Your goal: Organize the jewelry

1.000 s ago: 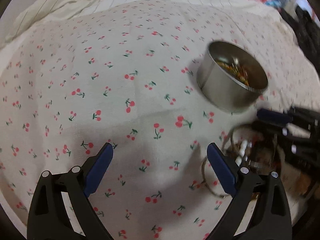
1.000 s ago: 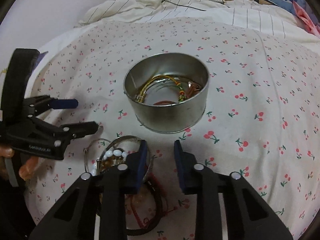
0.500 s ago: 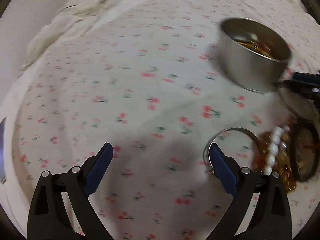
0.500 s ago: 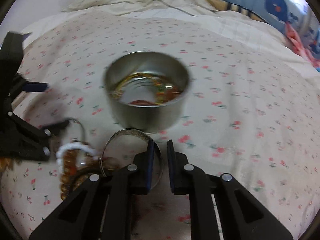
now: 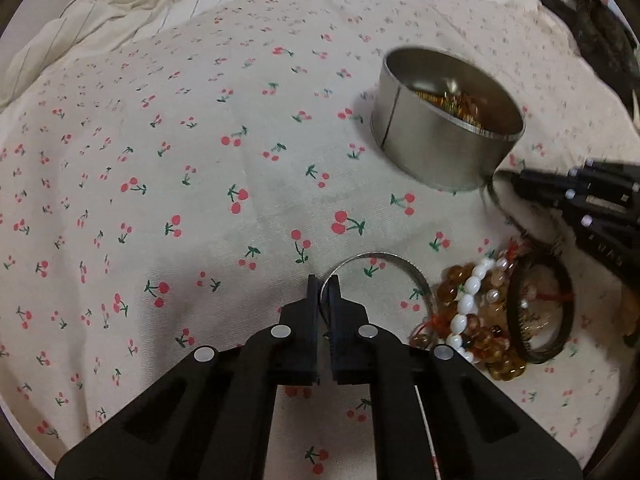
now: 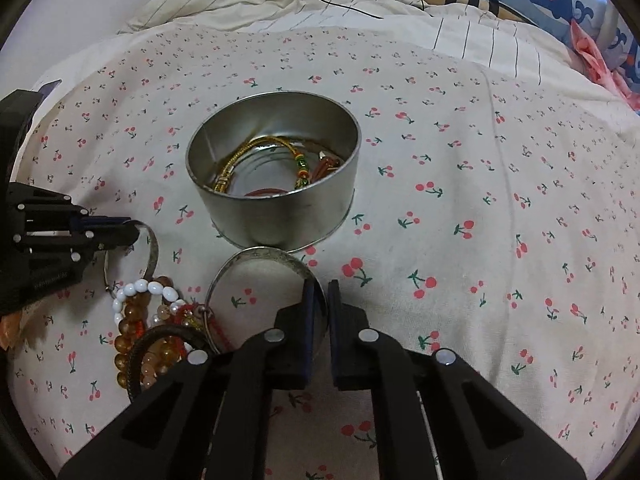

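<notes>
Cherry-print bedsheet (image 6: 460, 152) under us. Round tin (image 6: 276, 216) on it, cords and bangles inside. Our left hand-held gripper (image 5: 325, 294) just closed, pinching thin silver bangle (image 5: 394, 260) beside bead bracelets (image 5: 472, 320). Our right hand-held gripper (image 6: 320, 292) just closed, clenched on wide silver bangle (image 6: 260, 254) touching tin's base.

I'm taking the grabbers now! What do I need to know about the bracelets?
Left gripper: jaws just closed on the thin silver bangle.
Right gripper: jaws just closed on the wide silver bangle, beside the tin.
Done: a few cord bracelets already lie in the tin.
Left: put both bangles in the tin, then the beaded bracelets and the dark braided bracelet heaped on the cherry-print sheet.
</notes>
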The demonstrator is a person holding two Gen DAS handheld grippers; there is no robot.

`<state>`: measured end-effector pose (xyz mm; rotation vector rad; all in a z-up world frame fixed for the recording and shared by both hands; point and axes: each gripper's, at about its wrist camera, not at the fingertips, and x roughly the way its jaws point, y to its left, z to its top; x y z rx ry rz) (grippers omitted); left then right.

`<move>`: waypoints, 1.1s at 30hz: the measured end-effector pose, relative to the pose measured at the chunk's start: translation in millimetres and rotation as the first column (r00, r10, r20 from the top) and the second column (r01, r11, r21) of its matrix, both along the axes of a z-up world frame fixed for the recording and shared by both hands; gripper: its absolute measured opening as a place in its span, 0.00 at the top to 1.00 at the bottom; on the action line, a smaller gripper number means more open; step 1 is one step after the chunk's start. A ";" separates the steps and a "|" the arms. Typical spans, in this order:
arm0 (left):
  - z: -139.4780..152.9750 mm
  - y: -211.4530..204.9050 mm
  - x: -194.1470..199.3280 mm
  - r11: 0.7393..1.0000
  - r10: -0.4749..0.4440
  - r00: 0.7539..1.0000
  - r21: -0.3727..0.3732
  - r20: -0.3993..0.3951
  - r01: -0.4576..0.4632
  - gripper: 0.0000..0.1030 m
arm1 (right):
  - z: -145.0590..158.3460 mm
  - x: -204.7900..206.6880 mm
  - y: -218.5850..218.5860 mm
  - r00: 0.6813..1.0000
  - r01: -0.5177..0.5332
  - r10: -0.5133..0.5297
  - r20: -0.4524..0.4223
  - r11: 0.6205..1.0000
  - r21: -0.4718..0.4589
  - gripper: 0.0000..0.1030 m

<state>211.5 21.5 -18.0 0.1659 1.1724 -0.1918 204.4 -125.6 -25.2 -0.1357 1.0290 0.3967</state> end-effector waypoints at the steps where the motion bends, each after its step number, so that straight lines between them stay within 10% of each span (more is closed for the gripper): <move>1: 2.2 6.8 2.5 1.000 0.003 1.000 -0.013 0.006 -0.003 0.96 | 1.2 -1.2 -0.4 1.000 -0.001 0.001 0.003 1.000 0.002 0.94; 10: 12.5 30.7 -0.6 0.994 0.057 0.997 -0.093 0.053 -0.052 0.97 | -5.0 0.4 -8.8 0.999 0.004 -0.002 -0.048 0.998 0.059 0.94; 33: 74.0 -7.3 28.4 0.966 0.011 0.982 -0.256 0.190 0.039 0.97 | 61.6 14.1 -16.1 0.985 0.057 -0.066 0.161 0.996 0.062 0.95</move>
